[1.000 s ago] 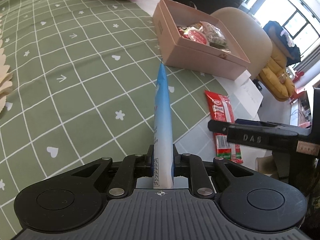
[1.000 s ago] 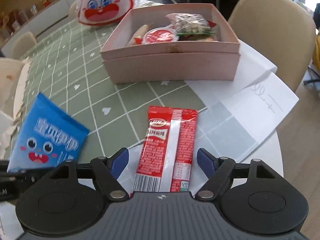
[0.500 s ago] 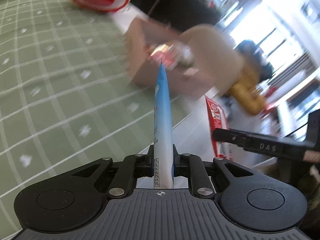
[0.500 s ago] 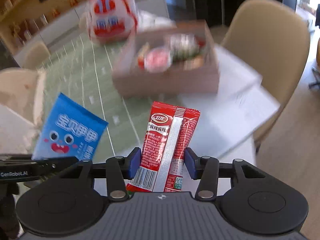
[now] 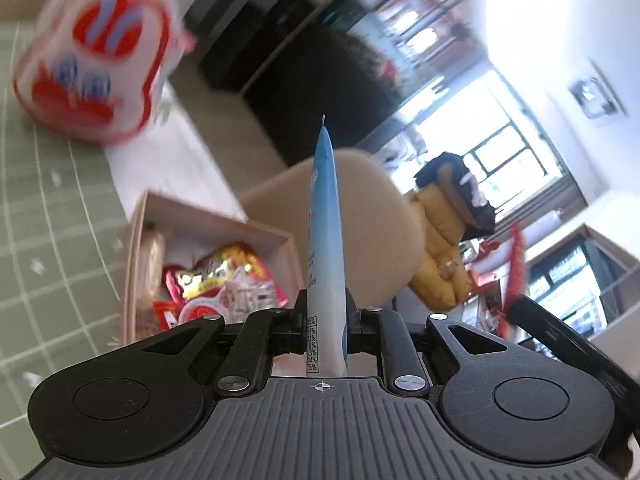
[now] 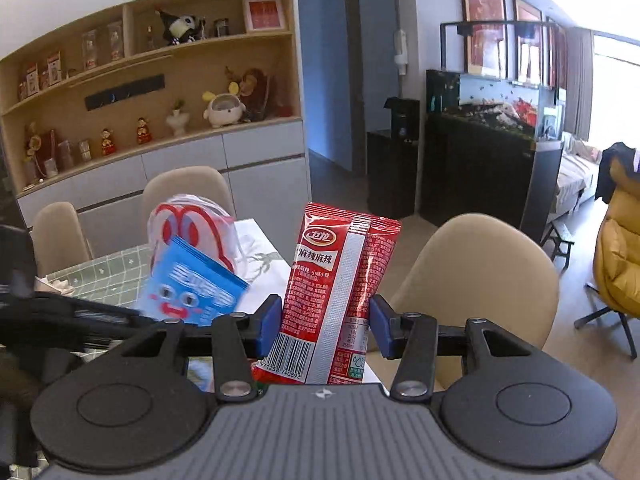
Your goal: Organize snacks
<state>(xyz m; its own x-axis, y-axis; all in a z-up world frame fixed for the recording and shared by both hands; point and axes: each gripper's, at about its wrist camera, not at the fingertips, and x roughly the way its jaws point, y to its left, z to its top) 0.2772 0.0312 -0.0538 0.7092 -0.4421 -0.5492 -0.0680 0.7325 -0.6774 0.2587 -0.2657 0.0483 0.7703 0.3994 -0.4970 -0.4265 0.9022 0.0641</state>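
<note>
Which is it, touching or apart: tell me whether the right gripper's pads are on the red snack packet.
Touching. In the right wrist view both blue pads of the right gripper press the red snack packet's edges, with no gap.

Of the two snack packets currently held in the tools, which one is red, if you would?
The red packet with the silver centre seam, in the right tool; the left tool holds a blue packet.

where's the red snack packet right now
The red snack packet is pinched upright in the right gripper, lifted off the table. In the right wrist view it sits center, with the blue packet to its left and a beige chair behind.
</note>
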